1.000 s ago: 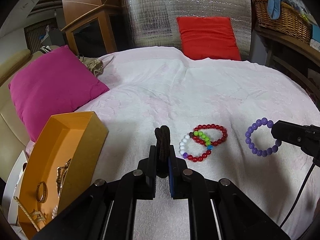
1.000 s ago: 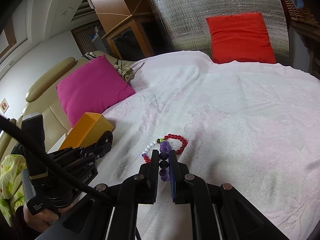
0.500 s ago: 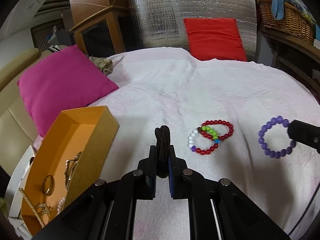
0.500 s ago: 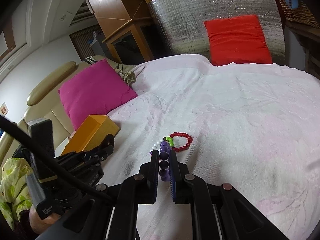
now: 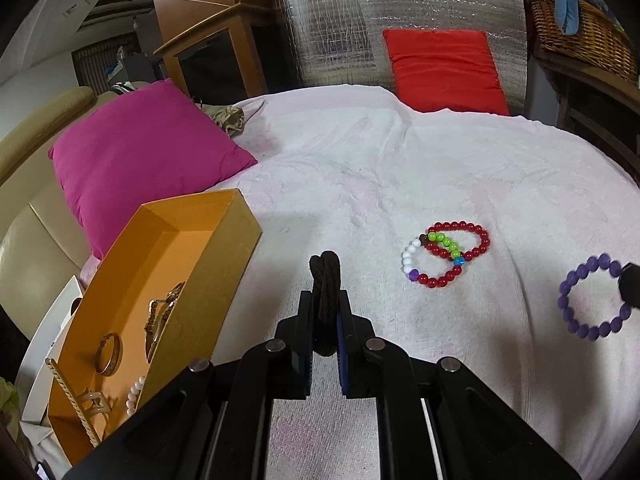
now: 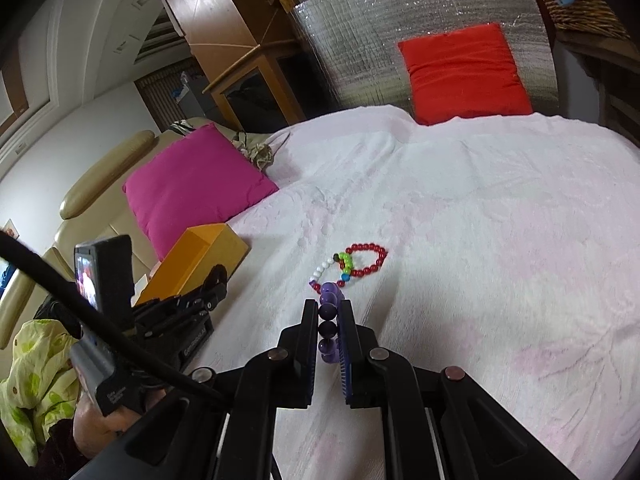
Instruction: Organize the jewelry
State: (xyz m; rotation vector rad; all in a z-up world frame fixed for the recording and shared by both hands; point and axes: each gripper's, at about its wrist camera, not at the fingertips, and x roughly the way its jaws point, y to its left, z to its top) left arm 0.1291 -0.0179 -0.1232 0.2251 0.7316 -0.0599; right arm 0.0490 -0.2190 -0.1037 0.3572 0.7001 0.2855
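Note:
My left gripper (image 5: pixel 325 312) is shut on a dark brown cord band (image 5: pixel 325 276), held above the white towel just right of the orange box (image 5: pixel 224 248). The box holds gold rings, a chain and pearls (image 5: pixel 108 354). My right gripper (image 6: pixel 329 320) is shut on a purple bead bracelet (image 6: pixel 330 312), which also shows in the left wrist view (image 5: pixel 592 300) hanging from a fingertip. A red bead bracelet (image 5: pixel 472 236) and a multicolour bead bracelet (image 5: pixel 424 264) lie overlapped on the towel; both show in the right wrist view (image 6: pixel 366 258).
A magenta pillow (image 5: pixel 140 160) lies behind the box at left. A red pillow (image 5: pixel 444 68) leans on a silver foil panel at the back. A wicker basket (image 5: pixel 580 32) stands at the back right. The left gripper's body (image 6: pixel 176 312) sits beside the box.
My left gripper has moved left and back with the cord band, so the box looms larger. My right gripper has lifted the purple bracelet and drawn away from the bracelets on the towel.

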